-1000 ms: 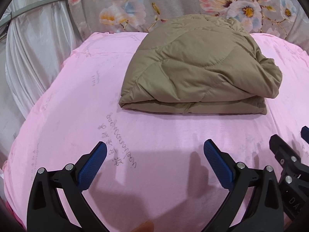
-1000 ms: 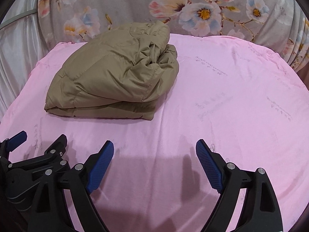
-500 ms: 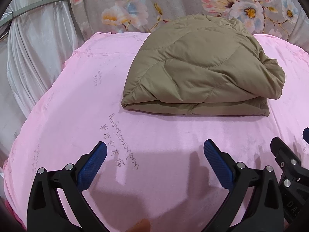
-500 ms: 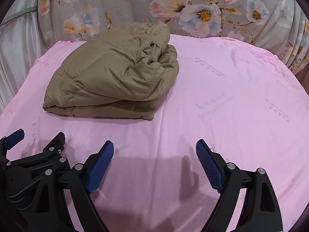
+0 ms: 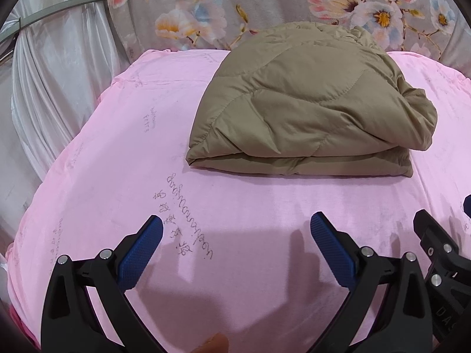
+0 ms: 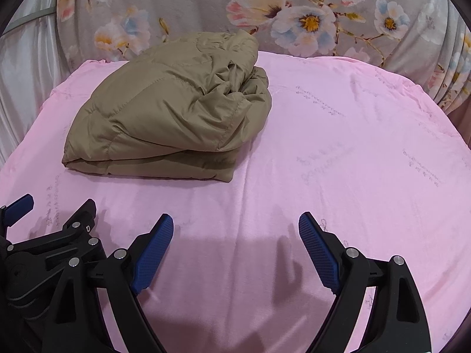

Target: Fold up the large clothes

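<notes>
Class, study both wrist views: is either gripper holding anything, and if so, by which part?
Nothing is held. The left gripper and right gripper both stand open over the pink sheet, clear of the folded khaki jacket.

Olive-tan quilted jacket point(image 5: 309, 100), pink sheet point(image 5: 265, 206) w/ script print, grey floral curtain point(image 6: 206, 3).

pink bed point(image 5: 265, 264), folded tan jacket point(image 5: 309, 111) on it
</notes>
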Tool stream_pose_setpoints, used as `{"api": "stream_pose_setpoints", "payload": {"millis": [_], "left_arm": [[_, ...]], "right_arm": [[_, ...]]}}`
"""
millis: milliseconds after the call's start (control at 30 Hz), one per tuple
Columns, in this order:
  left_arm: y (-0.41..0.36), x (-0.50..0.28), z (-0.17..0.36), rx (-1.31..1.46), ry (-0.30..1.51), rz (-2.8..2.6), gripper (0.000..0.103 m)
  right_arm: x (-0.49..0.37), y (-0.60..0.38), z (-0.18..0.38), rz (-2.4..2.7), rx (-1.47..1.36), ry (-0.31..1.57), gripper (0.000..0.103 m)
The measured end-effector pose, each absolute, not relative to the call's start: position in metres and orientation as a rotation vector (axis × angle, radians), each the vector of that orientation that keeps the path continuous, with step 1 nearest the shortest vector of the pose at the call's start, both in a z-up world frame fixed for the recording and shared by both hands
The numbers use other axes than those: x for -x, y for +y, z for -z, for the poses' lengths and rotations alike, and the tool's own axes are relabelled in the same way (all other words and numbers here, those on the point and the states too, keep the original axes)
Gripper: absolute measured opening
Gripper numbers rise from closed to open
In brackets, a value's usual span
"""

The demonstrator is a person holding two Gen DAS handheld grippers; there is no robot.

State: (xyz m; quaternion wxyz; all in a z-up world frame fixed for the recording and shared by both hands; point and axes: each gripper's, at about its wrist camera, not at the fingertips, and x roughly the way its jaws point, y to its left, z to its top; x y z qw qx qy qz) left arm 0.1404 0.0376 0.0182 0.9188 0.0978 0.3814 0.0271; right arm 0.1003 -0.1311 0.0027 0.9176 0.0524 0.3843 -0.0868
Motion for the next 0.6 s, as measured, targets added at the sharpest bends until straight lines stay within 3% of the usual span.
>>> {"api": "stream_pose_setpoints", "payload": {"millis": [600], "left_arm": [[0.0409,-0.1394,-0.0187,-0.185,0.783,-0.059,0.098]], "right_arm": [[-0.101,-0.1274,-0.0031,0.175,-0.107,0.798,0.086]]}}
